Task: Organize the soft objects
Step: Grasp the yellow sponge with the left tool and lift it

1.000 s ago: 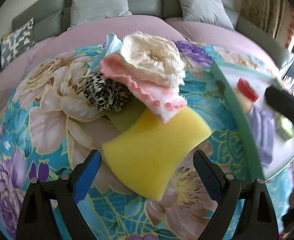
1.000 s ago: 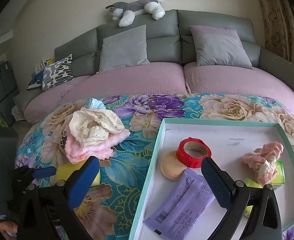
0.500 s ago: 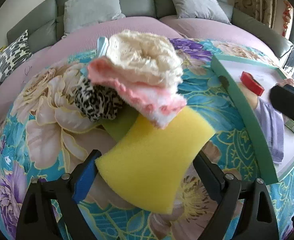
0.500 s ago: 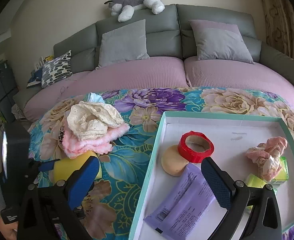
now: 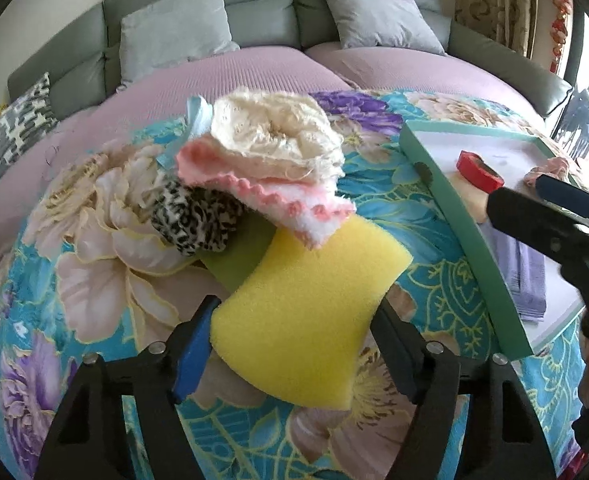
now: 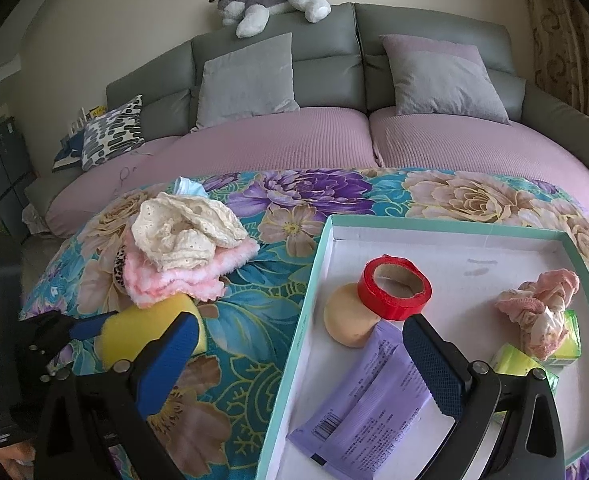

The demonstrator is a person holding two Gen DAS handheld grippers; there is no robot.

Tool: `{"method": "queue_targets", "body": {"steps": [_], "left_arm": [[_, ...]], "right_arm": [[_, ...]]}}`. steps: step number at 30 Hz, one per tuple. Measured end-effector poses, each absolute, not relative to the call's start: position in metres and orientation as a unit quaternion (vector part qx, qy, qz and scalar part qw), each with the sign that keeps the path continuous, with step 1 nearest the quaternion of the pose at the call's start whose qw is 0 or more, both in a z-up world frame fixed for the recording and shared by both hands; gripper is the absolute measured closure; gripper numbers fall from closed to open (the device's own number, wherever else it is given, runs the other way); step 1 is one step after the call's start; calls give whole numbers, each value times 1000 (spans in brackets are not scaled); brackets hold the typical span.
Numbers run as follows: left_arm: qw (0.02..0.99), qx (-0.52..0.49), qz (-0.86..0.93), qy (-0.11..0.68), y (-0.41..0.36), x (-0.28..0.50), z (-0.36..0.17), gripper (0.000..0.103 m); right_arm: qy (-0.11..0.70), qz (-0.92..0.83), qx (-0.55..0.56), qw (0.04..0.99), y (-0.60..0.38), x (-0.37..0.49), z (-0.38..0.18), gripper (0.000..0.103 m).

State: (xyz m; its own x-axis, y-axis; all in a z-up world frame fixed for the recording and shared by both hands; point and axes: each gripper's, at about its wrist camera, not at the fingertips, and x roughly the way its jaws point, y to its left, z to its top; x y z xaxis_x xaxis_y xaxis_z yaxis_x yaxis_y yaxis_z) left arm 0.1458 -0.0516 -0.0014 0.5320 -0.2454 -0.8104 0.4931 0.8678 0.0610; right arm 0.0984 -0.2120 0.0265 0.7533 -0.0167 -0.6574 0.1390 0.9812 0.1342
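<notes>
Since a second ago your left gripper (image 5: 294, 322) has slid in around the yellow sponge (image 5: 308, 312), and its jaws have just been closing with the sponge between them; both blue pads now touch the sponge's sides, so you are gripping it. Your right gripper (image 6: 298, 348) is unchanged: jaws spread wide, nothing between them, hanging above the box.

The flowered cloth (image 5: 94, 264) spreads beneath both your tools. The teal-rimmed box (image 6: 314, 280) sits under and ahead of your right gripper, and to the right of your left one. Just beyond your left fingertips lies the heap of soft things: a cream lace cloth (image 5: 274, 136) on top, a pink cloth (image 5: 294, 204) under it with a corner draped over the sponge's far edge, a leopard-print piece (image 5: 194, 220) to the left, and a green cloth (image 5: 238, 258) tucked under the sponge.

Inside the box, a purple packet (image 6: 370, 396) lies directly beneath your right jaws. Ahead of them a red tape roll (image 6: 394, 288) leans on a round tan puff (image 6: 346, 320). To the right, a crumpled pink cloth (image 6: 538, 308) rests on green packets (image 6: 510, 360).
</notes>
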Motion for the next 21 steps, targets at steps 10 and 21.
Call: {"method": "queue_targets", "body": {"steps": [10,21], "left_arm": [[881,97,-224,406,-34,134,31,28],[890,83,-203,399,-13,125,45,28]], "right_arm": [[328,-53,93,938,-218,93,33,0],[336,-51,81,937,-212,97,29,0]]}}
